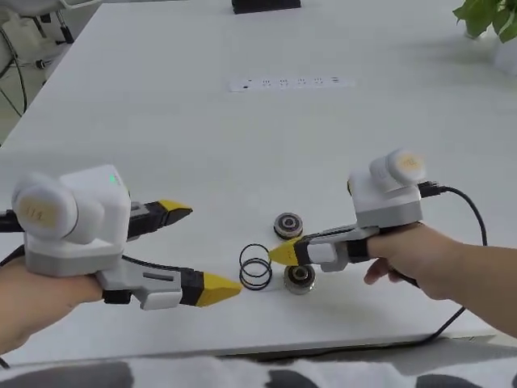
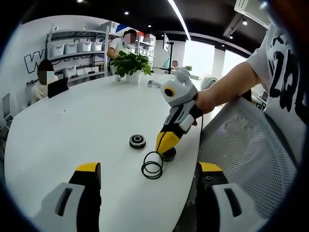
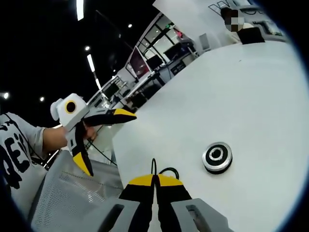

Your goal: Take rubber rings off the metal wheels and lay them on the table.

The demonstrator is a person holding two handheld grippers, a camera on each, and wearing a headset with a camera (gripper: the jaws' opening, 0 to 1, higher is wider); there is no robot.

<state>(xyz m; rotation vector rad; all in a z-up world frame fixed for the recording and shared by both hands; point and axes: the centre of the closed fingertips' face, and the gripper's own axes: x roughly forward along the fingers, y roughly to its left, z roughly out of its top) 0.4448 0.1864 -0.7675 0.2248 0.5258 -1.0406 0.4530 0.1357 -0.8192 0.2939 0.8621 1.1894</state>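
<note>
Two thin black rubber rings [image 1: 255, 267] lie overlapping on the white table [image 1: 161, 121], also seen as rings [image 2: 152, 167]. My right gripper [image 1: 283, 253] is shut, its yellow tips pinching the edge of one ring; a black strand rises from between its tips [image 3: 154, 180]. One metal wheel [image 1: 288, 225] stands free just beyond it, also wheel [image 3: 217, 157] and wheel [image 2: 137, 141]. A second wheel [image 1: 300, 278] sits right under the right gripper, wheel [image 2: 169, 155]. My left gripper [image 1: 198, 249] is open to the left of the rings, holding nothing, gripper [image 2: 149, 167].
A socket strip [image 1: 289, 82] is set into the table farther back. A potted plant [image 1: 489, 16] stands at the far right corner. The right gripper's cable [image 1: 472, 218] runs off the near edge. A mesh chair [image 2: 241, 145] is beside the table.
</note>
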